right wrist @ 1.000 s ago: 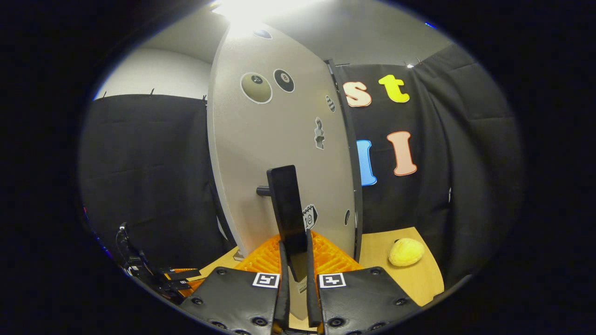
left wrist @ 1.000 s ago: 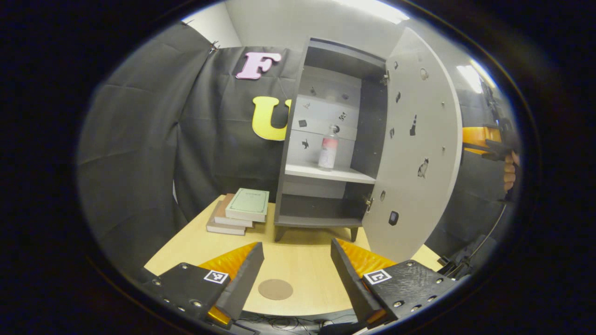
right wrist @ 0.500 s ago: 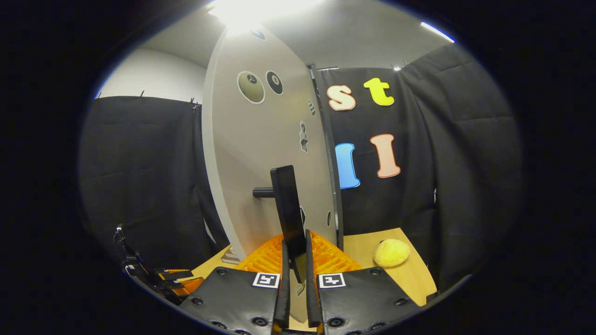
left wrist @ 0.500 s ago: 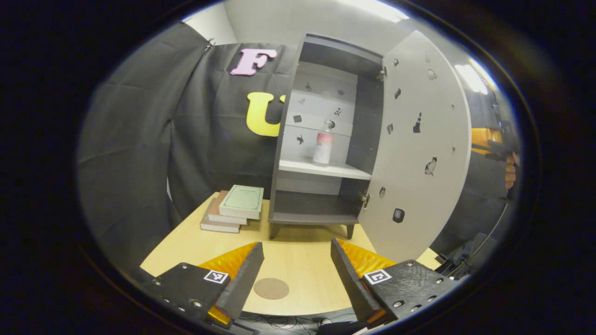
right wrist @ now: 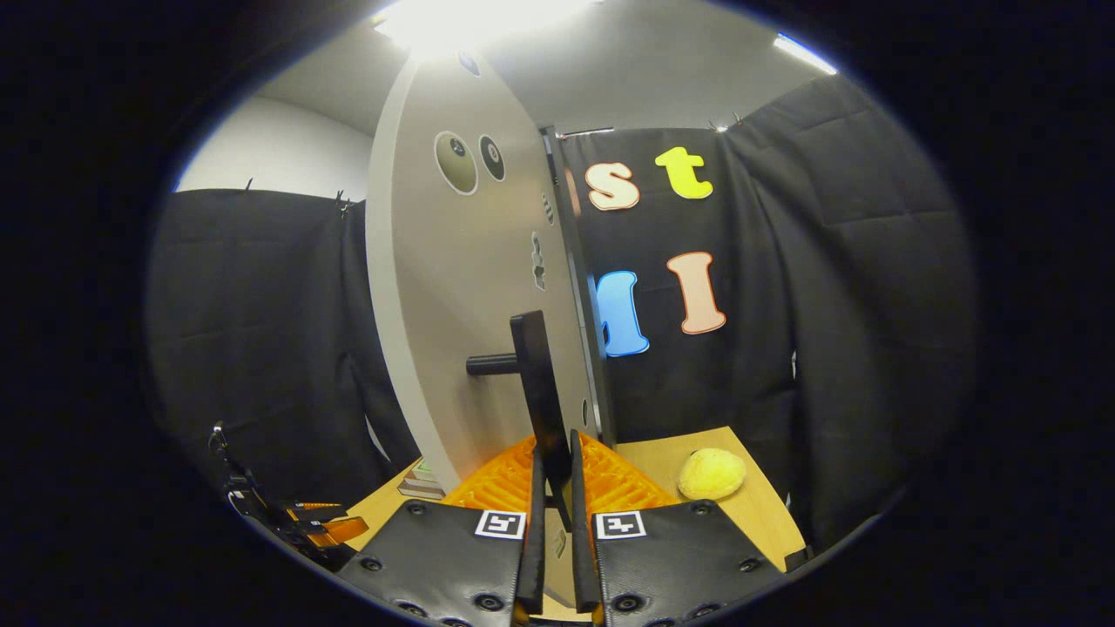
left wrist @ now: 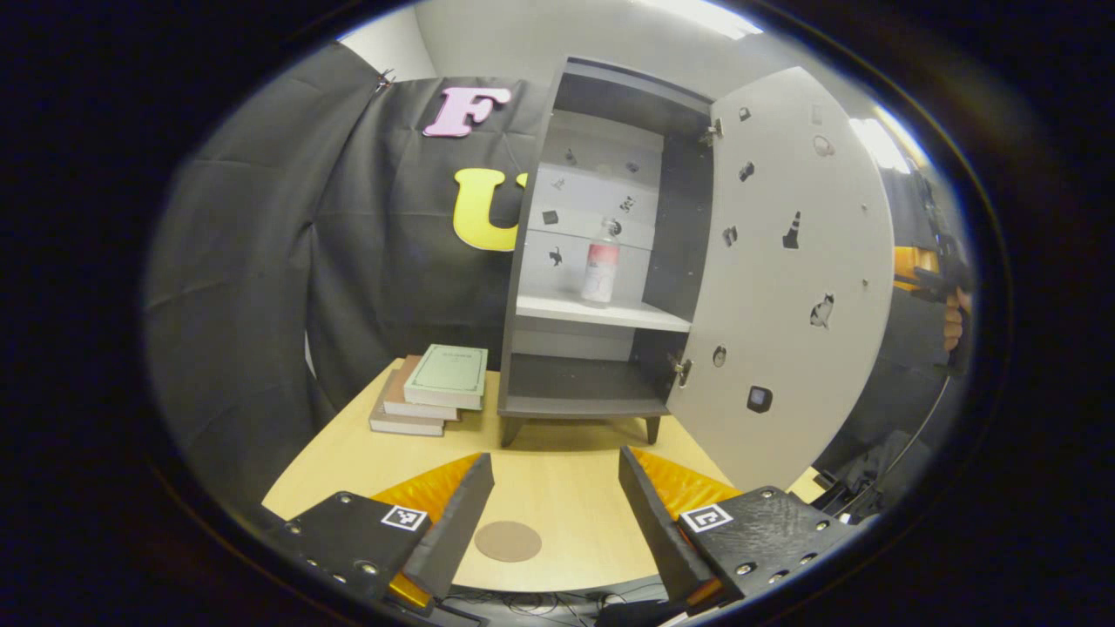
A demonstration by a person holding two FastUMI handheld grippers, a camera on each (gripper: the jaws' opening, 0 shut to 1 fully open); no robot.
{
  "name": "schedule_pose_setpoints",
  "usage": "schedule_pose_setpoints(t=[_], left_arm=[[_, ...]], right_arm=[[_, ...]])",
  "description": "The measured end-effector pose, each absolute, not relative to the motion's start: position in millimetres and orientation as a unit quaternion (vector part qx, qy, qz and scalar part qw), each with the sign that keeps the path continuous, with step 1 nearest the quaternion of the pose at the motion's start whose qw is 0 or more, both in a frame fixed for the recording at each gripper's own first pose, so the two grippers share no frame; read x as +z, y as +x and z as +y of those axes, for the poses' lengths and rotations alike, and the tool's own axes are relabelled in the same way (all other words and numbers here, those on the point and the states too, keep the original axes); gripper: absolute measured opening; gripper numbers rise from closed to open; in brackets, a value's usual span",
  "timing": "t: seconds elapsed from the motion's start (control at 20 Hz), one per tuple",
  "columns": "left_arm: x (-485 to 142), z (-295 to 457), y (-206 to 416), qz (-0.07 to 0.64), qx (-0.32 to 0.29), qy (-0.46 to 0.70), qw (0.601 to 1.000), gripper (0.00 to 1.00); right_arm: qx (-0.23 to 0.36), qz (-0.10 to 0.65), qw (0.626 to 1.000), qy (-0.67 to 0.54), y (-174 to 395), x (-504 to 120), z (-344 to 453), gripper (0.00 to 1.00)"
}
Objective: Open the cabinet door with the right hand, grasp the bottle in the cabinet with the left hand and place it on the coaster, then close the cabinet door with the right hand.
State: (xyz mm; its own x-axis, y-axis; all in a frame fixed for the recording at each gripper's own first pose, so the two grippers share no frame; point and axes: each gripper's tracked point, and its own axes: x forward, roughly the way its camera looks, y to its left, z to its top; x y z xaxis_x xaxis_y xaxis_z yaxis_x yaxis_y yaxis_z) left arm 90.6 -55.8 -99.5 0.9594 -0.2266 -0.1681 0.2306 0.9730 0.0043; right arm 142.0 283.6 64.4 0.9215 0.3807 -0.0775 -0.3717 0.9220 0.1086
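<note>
The grey cabinet [left wrist: 523, 261] stands on the wooden table [left wrist: 566, 496] with its door [left wrist: 784, 287] swung wide to the right. A clear bottle [left wrist: 599, 268] with a pink-and-white label stands upright on the middle shelf. A round brown coaster [left wrist: 508, 541] lies near the table's front edge, between the fingers of my left gripper [left wrist: 555, 514], which is open and holds nothing. In the right gripper view, my right gripper [right wrist: 554, 505] is shut on the door's black bar handle [right wrist: 538, 392], seen from the door's outer face [right wrist: 470, 296].
A stack of books [left wrist: 431, 389] lies left of the cabinet. A yellow plush ball [right wrist: 712, 473] rests on the table right of the door. The other gripper and a hand [left wrist: 945, 300] show beyond the door's edge. Black cloth walls close in the booth.
The door has swung further open, pulled by my right gripper still clamped on the handle. My left gripper has stayed open above the coaster, its view shifting slightly.
</note>
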Motion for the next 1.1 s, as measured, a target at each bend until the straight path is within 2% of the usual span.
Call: schedule_pose_setpoints(t=[0.1,0.15,0.3,0.35,0.4,0.55,0.6,0.65,0.7,0.75,0.8,0.85,0.9,1.0,1.05,1.1], left_arm=[[-99.8,-58.6,92.9,0.086,-0.123,0.018,0.989,0.9],[-100.1,-60.6,95.7,0.086,-0.127,0.02,0.988,0.9],[-99.0,-68.4,100.7,0.087,-0.139,0.023,0.986,0.9],[-97.4,-70.2,101.6,0.086,-0.141,0.024,0.986,0.9],[-95.1,-72.4,103.5,0.083,-0.145,0.024,0.986,0.9],[-87.7,-81.2,107.1,0.077,-0.156,0.017,0.985,0.9],[-86.9,-82.8,108.9,0.078,-0.159,0.016,0.984,0.9],[-87.2,-84.5,111.2,0.08,-0.162,0.016,0.983,0.87],[-86.9,-87.2,115.7,0.082,-0.166,0.015,0.983,0.87],[-87.9,-90.8,121.8,0.083,-0.172,0.015,0.981,0.92],[-86.8,-94.2,126.2,0.084,-0.177,0.018,0.98,0.87],[-84.5,-96.9,133.7,0.084,-0.181,0.022,0.98,0.9],[-80.3,-101.4,139.3,0.081,-0.186,0.024,0.979,0.9],[-67.5,-113.0,152.2,0.071,-0.2,0.021,0.977,0.92],[-61.4,-118.9,158.9,0.067,-0.208,0.02,0.976,0.9],[-55.1,-124.3,168.3,0.063,-0.213,0.02,0.975,0.9]], right_arm=[[0.172,0.043,0.982,0.063,146.2,64.1,270.8,0.14],[0.163,0.041,0.983,0.069,144.2,63.2,263.6,0.06],[0.168,0.039,0.982,0.082,143.7,60.7,263.5,0.06],[0.167,0.042,0.982,0.077,143.4,60.2,263.3,0.02],[0.162,0.048,0.983,0.068,143.3,59.9,262.3,0.06],[0.155,0.059,0.985,0.046,134.9,57.4,264.9,0.06],[0.157,0.065,0.984,0.046,129.9,56.3,264.0,0.02],[0.159,0.07,0.983,0.049,124.7,53.3,261.8,0.07],[0.159,0.073,0.983,0.054,117.1,51.9,258.4,0.07],[0.159,0.077,0.982,0.06,110.2,49.1,255.5,0.07],[0.15,0.081,0.983,0.067,105.4,46.6,249.5,0.07],[0.139,0.087,0.984,0.073,100.0,44.8,241.4,0.0],[0.126,0.093,0.984,0.08,98.2,43.3,233.9,0.03],[0.11,0.086,0.986,0.094,86.9,55.3,220.4,0.0],[0.096,0.08,0.987,0.097,87.4,57.8,212.3,0.08],[0.081,0.076,0.989,0.098,89.9,60.0,201.5,0.23]])
